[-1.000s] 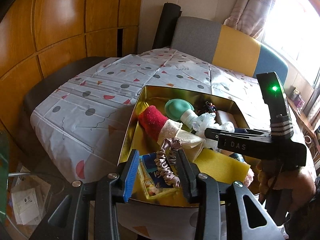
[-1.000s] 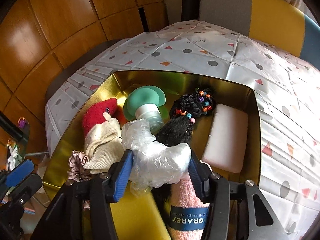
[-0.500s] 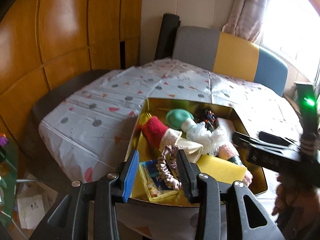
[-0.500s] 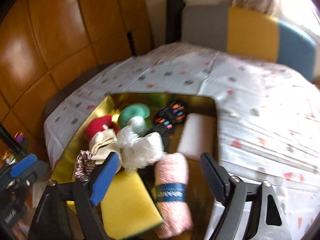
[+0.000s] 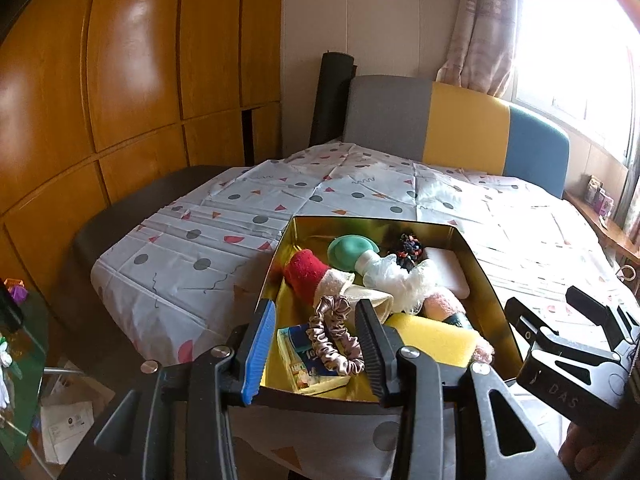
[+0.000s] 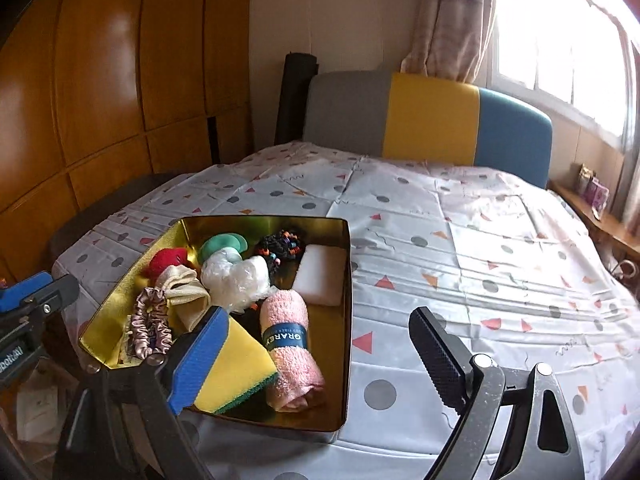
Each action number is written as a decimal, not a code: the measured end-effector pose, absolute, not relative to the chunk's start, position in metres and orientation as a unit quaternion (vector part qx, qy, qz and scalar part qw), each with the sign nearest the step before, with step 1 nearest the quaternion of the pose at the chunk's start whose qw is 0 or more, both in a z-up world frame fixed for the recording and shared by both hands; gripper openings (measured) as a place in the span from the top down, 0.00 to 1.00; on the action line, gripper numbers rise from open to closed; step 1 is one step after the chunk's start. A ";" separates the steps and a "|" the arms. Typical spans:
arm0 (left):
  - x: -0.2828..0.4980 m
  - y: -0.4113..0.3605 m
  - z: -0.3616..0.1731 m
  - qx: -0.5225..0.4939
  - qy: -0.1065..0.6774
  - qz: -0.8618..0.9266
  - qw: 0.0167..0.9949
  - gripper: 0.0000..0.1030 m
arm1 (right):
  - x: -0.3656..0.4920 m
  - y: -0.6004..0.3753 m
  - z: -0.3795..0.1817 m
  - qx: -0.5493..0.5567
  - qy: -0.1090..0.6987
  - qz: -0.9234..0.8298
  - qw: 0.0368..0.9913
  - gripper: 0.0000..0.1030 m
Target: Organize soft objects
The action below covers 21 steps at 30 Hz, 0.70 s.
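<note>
Soft objects gathered in the gold tin

Soft objects fill the gold tin (image 6: 347,280) at the table's near left: pink towel (image 6: 290,344), yellow sponge (image 6: 236,368), scrunchie (image 5: 334,336) (satin). Left gripper (image 5: 316,354) is opening, scrunchie between its jaws, contact unclear. Right gripper (image 6: 320,360) is opening wide, empty.

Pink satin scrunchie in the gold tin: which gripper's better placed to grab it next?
Likely left. The left gripper frames the pink satin scrunchie between its opening jaws, not pressing it. The right gripper, jaws opening and empty, points toward the gold tin at its right wall.
</note>
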<state>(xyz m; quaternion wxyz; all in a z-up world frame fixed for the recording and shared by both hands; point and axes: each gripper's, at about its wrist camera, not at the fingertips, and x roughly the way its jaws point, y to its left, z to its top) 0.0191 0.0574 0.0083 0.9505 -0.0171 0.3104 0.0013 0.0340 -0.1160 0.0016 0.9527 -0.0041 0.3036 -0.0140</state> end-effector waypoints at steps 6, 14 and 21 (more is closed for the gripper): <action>0.016 0.058 0.009 -0.018 0.309 0.002 0.951 0.60 | 0.027 -0.111 0.005 -0.007 0.297 -0.009 0.955 0.10; 0.016 0.059 0.009 -0.017 0.310 0.003 0.951 0.60 | 0.026 -0.108 0.005 -0.009 0.295 -0.006 0.955 0.10; 0.017 0.059 0.008 -0.019 0.313 0.004 0.949 0.60 | 0.026 -0.108 0.006 -0.007 0.294 -0.006 0.956 0.09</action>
